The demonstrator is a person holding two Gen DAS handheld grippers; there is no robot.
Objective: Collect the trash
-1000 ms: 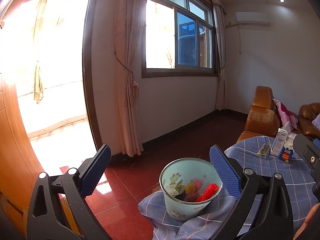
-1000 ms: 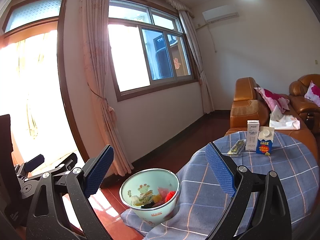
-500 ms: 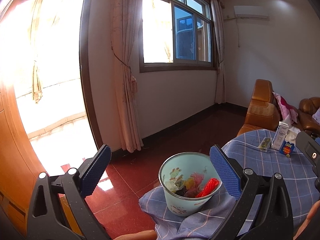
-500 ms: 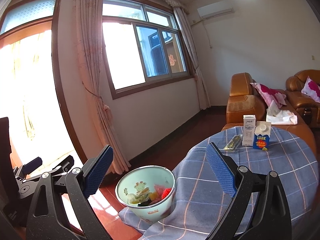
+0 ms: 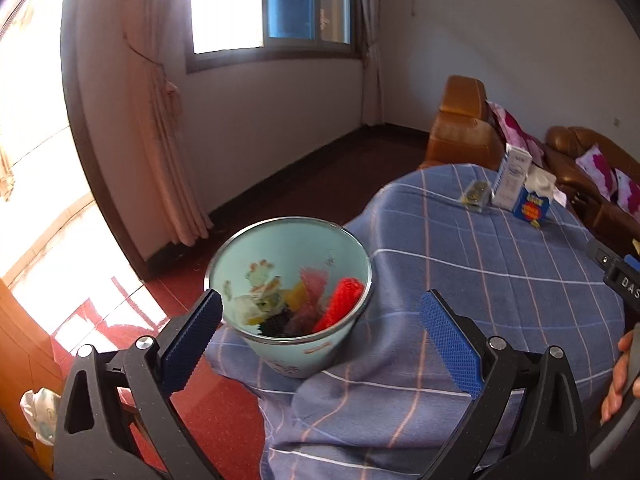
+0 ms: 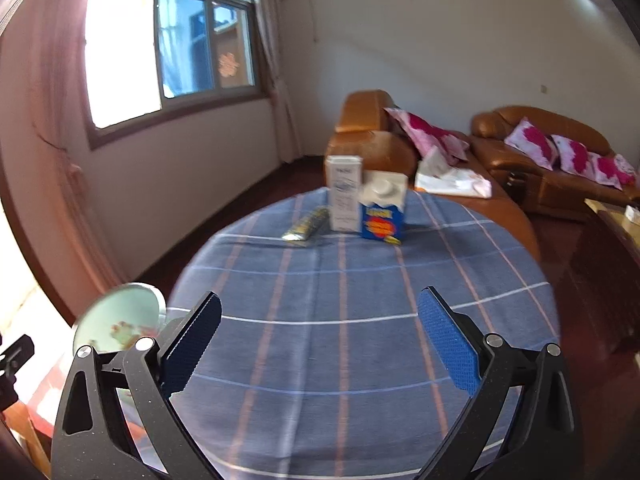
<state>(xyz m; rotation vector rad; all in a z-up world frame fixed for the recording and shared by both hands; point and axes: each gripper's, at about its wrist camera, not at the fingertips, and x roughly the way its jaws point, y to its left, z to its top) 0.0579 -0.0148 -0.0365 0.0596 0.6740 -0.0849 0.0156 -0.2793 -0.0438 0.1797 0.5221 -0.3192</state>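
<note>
Left tool (image 5: 320, 334): jaws spread wide, nothing between the blue pads; it points down at the bin, which sits just ahead of the gap, apart from both pads.
Right tool (image 6: 320, 336): jaws at their widest, having just been opening, with nothing between them; it hangs over bare cloth on the near half of the desk.
Bin (image 5: 290, 294): pale green pail with a metal rim and cartoon prints, upright at the left edge of the desk, its base nested in the hanging fold of the cloth.
Bin contents: a red ribbed piece (image 5: 340, 304), something pink and fluffy, a yellow scrap, pale crumpled wrappers and a dark item at the bottom; finer detail is too blurred to tell.
Desk (image 6: 360, 300): round, covered with a blue cloth checked in white and orange lines.
Tall white carton (image 6: 343, 194): upright at the far side of the desk, well apart from both tools.
Blue carton (image 6: 382, 216): white gabled top with a round cap, upright, touching or just beside the right of the white carton.
Flat wrapper (image 6: 306, 227): greenish-yellow packet lying on the cloth just left of the white carton.
Hand (image 5: 620, 376): fingers at the right edge of the left wrist view, wrapped on a grey handle.
Floor scrap (image 5: 40, 414): crumpled white packet on the red floor, lower left.
Sofa (image 6: 540, 152): tan leather, with pink-and-white cushions, behind the desk.
</note>
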